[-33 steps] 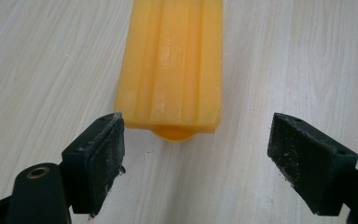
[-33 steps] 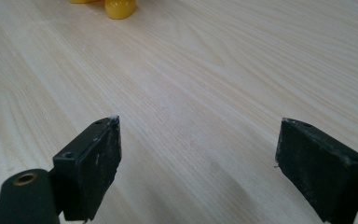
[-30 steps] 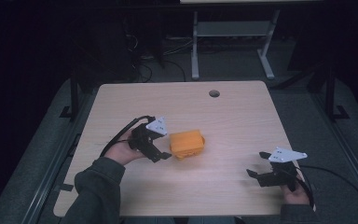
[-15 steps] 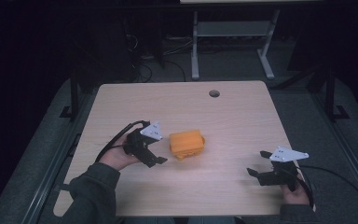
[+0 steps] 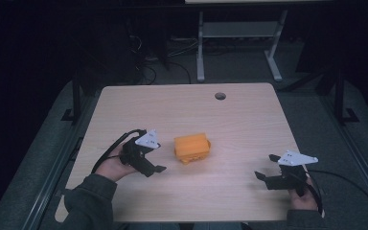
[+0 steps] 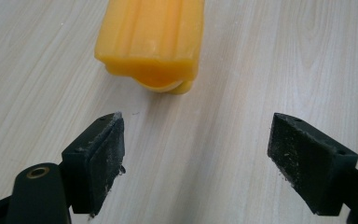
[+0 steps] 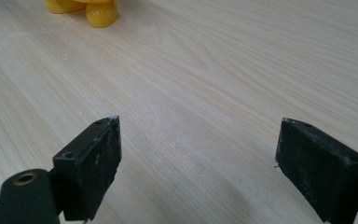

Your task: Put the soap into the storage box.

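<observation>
Plainly the left gripper is the one placed to act: it sits just beside the orange block, which lies near the middle of the table. Seen from above, the block is ahead of the left gripper and a little to its right, apart from it, with bare wood between them. The right gripper rests well apart, near the front right edge, so the left hand is much the nearer.

From the left gripper view, the block lies straight ahead with its long axis running away from the camera, roughly in line with the jaws' reach. Its near end faces the gripper, offset slightly toward the left pad. Both jaws stand wide apart and hold nothing. The gap between them looks broader than the block's short side, so a straight push forward with a small shift left would probably bring the pads to either long flank.

From the right gripper view, a bit of the block shows far ahead at the upper left. That gripper's jaws are also spread wide and empty.

Under the block a rounded foot or wheel shows; it may roll or slide if one pad nudges it first.
</observation>
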`<action>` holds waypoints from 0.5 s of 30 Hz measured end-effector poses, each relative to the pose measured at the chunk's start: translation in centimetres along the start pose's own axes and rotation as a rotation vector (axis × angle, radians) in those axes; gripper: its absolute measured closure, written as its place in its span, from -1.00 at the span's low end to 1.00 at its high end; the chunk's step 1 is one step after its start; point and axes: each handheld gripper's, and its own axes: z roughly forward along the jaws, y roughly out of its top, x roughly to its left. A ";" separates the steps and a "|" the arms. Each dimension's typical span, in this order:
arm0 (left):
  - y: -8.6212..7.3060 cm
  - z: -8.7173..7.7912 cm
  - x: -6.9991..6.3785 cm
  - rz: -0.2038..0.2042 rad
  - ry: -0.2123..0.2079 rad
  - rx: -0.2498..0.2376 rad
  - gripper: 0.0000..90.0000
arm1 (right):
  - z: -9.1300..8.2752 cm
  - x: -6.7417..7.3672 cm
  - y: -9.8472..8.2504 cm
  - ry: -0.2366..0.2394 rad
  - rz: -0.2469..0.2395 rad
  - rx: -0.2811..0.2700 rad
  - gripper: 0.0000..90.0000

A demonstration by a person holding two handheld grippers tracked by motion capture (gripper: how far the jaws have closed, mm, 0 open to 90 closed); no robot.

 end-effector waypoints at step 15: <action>-2.4 -0.7 -0.9 -0.022 0.010 -0.009 -0.60 | 0.0 -0.3 -0.3 -0.026 0.015 0.016 -0.70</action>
